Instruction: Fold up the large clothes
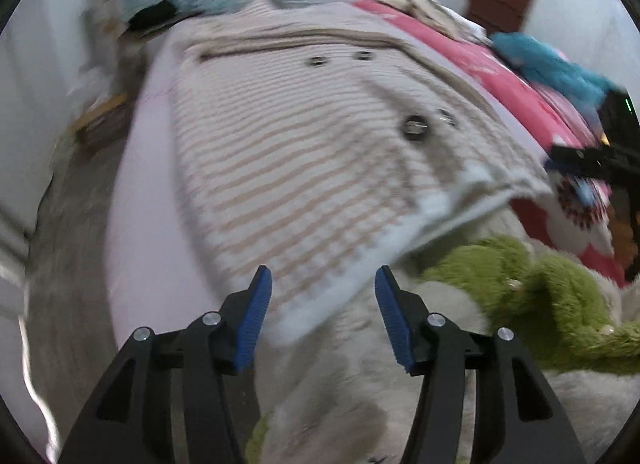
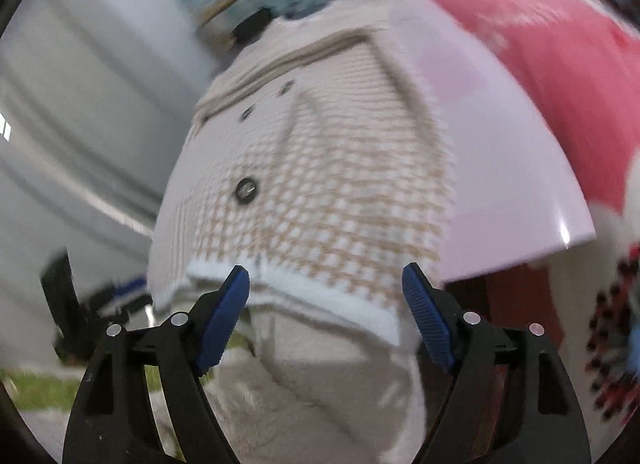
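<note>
Left wrist view: left gripper [image 1: 323, 284], jaws apart, empty, above the white hem of a striped knit cardigan [image 1: 304, 135] spread on a pale board [image 1: 136, 167]; green plush toy [image 1: 560, 304] beside it.

Right wrist view: right gripper [image 2: 326, 284], jaws wide, empty, at the hem band [image 2: 320, 296]. Knit judged soft, limp, moderately heavy; best taken at the hem corners.
</note>
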A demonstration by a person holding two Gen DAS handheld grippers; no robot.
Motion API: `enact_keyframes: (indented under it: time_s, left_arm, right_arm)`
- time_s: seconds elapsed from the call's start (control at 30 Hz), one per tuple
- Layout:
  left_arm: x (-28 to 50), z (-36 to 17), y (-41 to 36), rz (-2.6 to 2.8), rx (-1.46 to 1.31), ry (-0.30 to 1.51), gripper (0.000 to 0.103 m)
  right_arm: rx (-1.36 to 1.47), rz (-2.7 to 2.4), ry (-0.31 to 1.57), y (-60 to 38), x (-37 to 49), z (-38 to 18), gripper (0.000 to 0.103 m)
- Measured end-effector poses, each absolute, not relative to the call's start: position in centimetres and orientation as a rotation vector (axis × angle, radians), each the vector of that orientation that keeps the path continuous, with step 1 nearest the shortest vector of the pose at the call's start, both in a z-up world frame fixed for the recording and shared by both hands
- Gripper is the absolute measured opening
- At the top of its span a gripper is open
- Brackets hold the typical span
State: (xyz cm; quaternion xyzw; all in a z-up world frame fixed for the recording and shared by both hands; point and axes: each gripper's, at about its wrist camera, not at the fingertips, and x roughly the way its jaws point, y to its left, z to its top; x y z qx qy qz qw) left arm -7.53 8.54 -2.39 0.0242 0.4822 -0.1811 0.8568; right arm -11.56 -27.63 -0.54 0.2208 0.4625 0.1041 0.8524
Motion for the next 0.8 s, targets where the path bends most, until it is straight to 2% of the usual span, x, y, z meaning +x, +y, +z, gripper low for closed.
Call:
enact_keyframes:
  time_s: [0.17, 0.4, 0.7, 0.8]
  left_arm:
    - [-8.0, -3.4, 11.1, -0.298, 0.015, 1.027, 0.053]
    - [-9.2, -5.5, 10.1, -0.32, 0.122, 1.06, 0.053]
    - [-8.4, -7.0, 10.0, -0.307, 0.118, 1.079, 0.052]
    - [-8.4, -7.3, 9.6, -0.29, 0.13, 1.074, 0.049]
  right_arm:
    - [0.553, 0.081, 1.029, -30.1, -12.2, -1.5, 0.075]
    - [0.711, 0.097, 1.006, -32.2, -13.0, -2.6, 0.075]
    - [0.843, 0.149, 1.002, -32.7, -12.1, -4.1, 0.075]
    - [0.857, 0.141, 1.012, -32.6, -11.7, -4.7, 0.075]
